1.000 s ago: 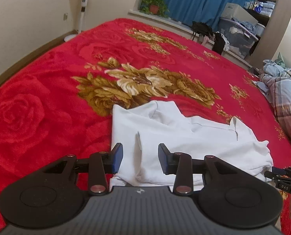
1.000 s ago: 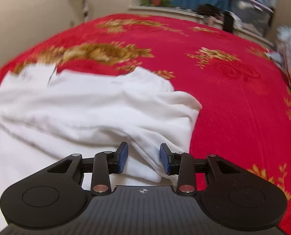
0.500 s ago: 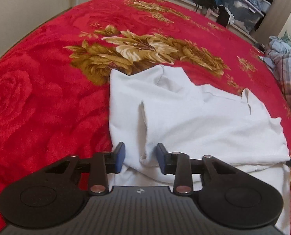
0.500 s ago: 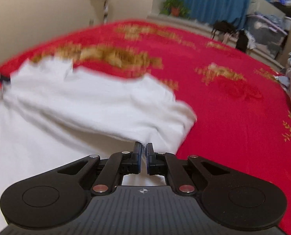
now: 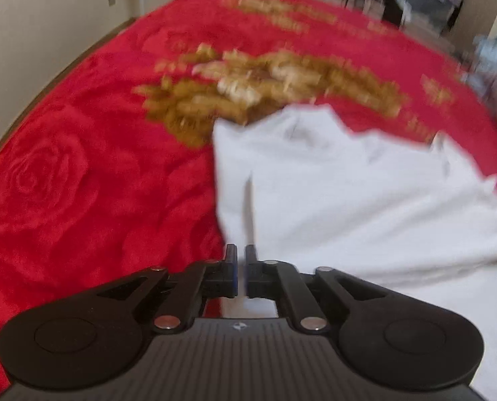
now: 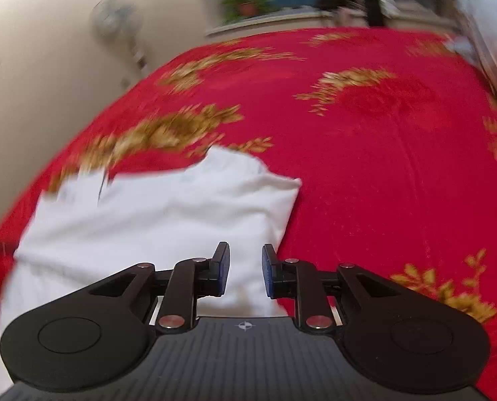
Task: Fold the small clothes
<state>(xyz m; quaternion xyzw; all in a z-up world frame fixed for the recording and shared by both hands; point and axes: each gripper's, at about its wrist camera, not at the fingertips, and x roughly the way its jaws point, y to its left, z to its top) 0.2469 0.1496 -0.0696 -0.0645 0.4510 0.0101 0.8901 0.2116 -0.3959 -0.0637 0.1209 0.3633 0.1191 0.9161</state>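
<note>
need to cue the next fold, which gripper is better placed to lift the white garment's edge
Left. The left gripper has just closed on the white garment at its near edge; the right gripper has just been opening, its jaws apart over the cloth, gripping nothing.

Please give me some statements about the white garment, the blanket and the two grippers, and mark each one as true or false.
1. The garment is white. True.
2. It lies on a plain blue blanket. False: the blanket is red with gold flowers.
3. The left gripper has its fingers nearly together at the garment's edge. True.
4. The right gripper is fully shut. False: a clear gap shows between its fingers; they have just been opening.
5. The garment hangs in the air. False: it lies on the blanket.
</note>
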